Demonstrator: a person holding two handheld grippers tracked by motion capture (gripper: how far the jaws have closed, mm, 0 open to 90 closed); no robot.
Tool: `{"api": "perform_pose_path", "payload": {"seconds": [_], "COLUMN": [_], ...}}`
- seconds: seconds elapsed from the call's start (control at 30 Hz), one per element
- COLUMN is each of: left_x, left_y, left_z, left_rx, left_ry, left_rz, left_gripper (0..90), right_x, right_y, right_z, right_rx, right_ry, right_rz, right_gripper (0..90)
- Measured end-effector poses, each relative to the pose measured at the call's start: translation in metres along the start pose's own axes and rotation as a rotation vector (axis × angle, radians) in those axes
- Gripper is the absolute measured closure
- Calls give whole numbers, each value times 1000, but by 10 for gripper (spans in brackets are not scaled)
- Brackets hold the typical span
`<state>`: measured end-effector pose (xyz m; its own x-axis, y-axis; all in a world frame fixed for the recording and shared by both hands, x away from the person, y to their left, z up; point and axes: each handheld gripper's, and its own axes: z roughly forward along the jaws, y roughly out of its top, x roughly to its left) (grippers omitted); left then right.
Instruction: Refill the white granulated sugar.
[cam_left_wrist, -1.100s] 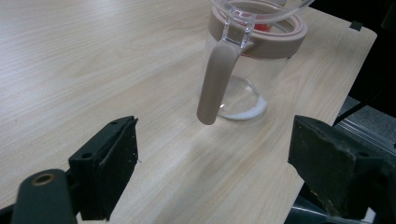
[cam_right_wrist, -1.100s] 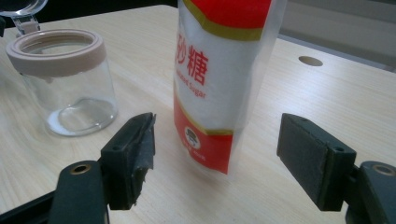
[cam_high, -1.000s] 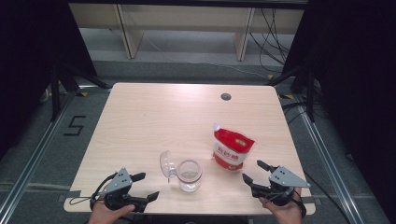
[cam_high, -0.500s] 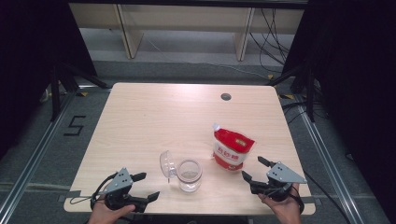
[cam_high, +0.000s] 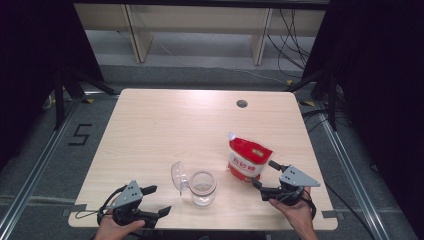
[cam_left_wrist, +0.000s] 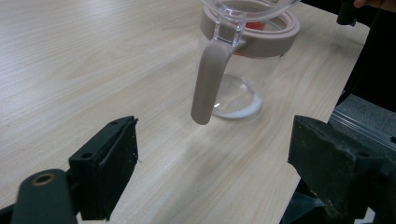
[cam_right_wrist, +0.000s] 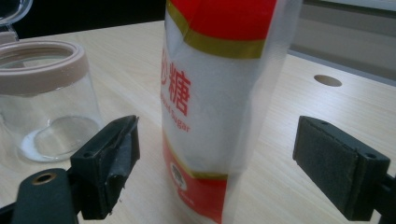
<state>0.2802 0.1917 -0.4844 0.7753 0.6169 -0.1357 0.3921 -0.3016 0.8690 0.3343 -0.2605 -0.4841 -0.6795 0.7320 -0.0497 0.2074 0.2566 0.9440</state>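
Note:
A clear glass jar (cam_high: 203, 187) with a beige rim stands near the table's front edge, its hinged lid (cam_high: 178, 176) flipped open to the left. A little white powder lies on the jar's (cam_left_wrist: 243, 70) bottom. To its right stands a red and white sugar bag (cam_high: 246, 158), upright. My left gripper (cam_high: 157, 200) rests open at the front left, pointed at the jar's beige clasp (cam_left_wrist: 208, 79). My right gripper (cam_high: 265, 175) is open, its jaws on either side of the bag (cam_right_wrist: 219, 102) without touching it, with the jar (cam_right_wrist: 44, 98) off to the left.
The light wooden table (cam_high: 165, 125) has a round cable hole (cam_high: 242, 104) at the back right. Its front edge lies just under both hands. Shelving and cables stand on the floor beyond the far edge.
My right gripper has moved forward and left toward the sugar bag, so its jaws now flank it. The left gripper, jar and bag have stayed put.

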Motion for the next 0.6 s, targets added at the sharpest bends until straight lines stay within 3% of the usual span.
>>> {"api": "perform_pose_path", "payload": {"seconds": [0.07,0.1,0.13,0.17,0.23,0.27,0.3,0.37,0.4,0.47,0.6], "left_x": [0,-2,-2,-2,-2,-2,-2,-2,-2,-1,-1], "left_y": [0,-1,-1,-1,-1,-1,-1,-1,-1,-1,-1], "left_z": [1,1,1,1,1,1,2,2,1,1,1], "left_rx": [2,3,3,4,2,1,-7,-4,-4,2,4], "left_ry": [0,2,0,-2,-2,1,-2,-1,0,-7,-3], "left_rz": [2,-27,-26,-15,-22,-21,-24,-34,-26,0,3], "left_gripper": [157,157,157,157,157,158,157,158,158,158,159], "right_x": [-3,-3,-1,-3,-3,-1,-3,-4,-5,-3,-3], "right_y": [0,-1,-1,-1,-1,-1,-1,-2,-2,-2,-4], "right_z": [7,9,11,14,17,19,23,26,27,30,36], "right_rx": [0,4,23,-1,4,7,-18,-49,-32,-34,-47], "right_ry": [-2,0,11,-3,21,20,25,2,29,27,48], "right_rz": [-29,-39,-18,-42,-33,17,-12,-7,-5,21,-23], "right_gripper": [161,166,173,178,188,195,204,213,220,227,247]}}
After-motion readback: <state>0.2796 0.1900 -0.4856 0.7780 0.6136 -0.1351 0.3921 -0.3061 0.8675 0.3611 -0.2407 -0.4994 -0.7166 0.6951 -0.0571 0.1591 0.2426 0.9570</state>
